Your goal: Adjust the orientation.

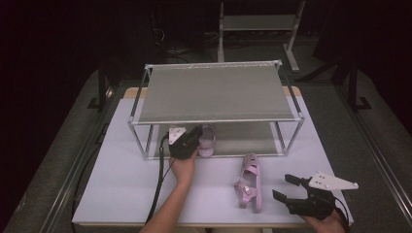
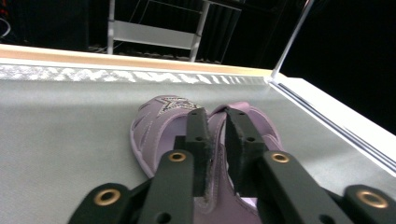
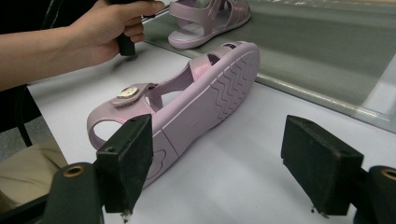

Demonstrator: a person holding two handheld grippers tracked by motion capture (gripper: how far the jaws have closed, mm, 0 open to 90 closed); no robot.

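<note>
No lettering, brand name or number can be read on anything here. The nearest thing to a sign is a glittering star emblem (image 2: 173, 104) on the toe of the pink sandal (image 2: 205, 154) on the shelf (image 2: 56, 140), and a small round badge (image 3: 127, 92) on the second sandal's (image 3: 187, 102) strap, its design too small to make out.

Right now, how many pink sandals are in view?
2. One sandal sits on the rack's lower shelf, clamped by the left gripper; the other sandal lies on its side on the table.

The left hand-held gripper (image 1: 196, 136) reaches forward, jaws nearly closed; the right hand-held gripper (image 1: 286, 187) gapes wide.
</note>
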